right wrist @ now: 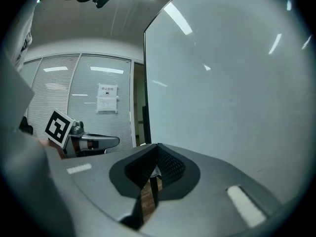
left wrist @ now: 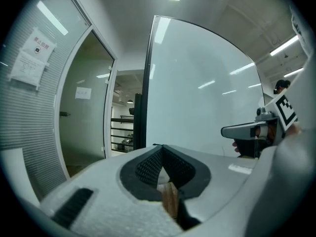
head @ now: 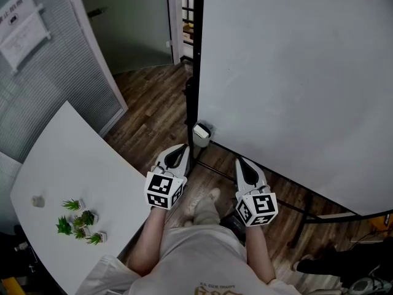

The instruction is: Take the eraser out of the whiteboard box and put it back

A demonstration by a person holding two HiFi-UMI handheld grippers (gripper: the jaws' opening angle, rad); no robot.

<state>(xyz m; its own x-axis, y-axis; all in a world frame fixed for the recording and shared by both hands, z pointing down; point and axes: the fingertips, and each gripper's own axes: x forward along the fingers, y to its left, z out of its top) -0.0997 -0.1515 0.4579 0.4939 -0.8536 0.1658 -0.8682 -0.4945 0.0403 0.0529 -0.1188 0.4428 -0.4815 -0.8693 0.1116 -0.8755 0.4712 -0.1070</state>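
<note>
A small white box (head: 201, 134) hangs at the lower left corner of the big whiteboard (head: 295, 72). No eraser shows in any view; what is inside the box is hidden. My left gripper (head: 180, 149) points at the board's lower edge, just below the box and apart from it. Its jaws (left wrist: 160, 147) are shut with nothing between them. My right gripper (head: 241, 161) is level with it to the right, also shut and empty (right wrist: 158, 146). Each gripper shows in the other's view: the right gripper (left wrist: 232, 131) and the left gripper (right wrist: 113, 141).
A white table (head: 80, 165) with small green plants (head: 80, 221) stands close at my left. The whiteboard's black frame post (head: 194, 54) and floor bar (head: 288, 204) run in front of me. A glass partition with blinds (head: 55, 85) and a doorway (head: 135, 23) lie beyond.
</note>
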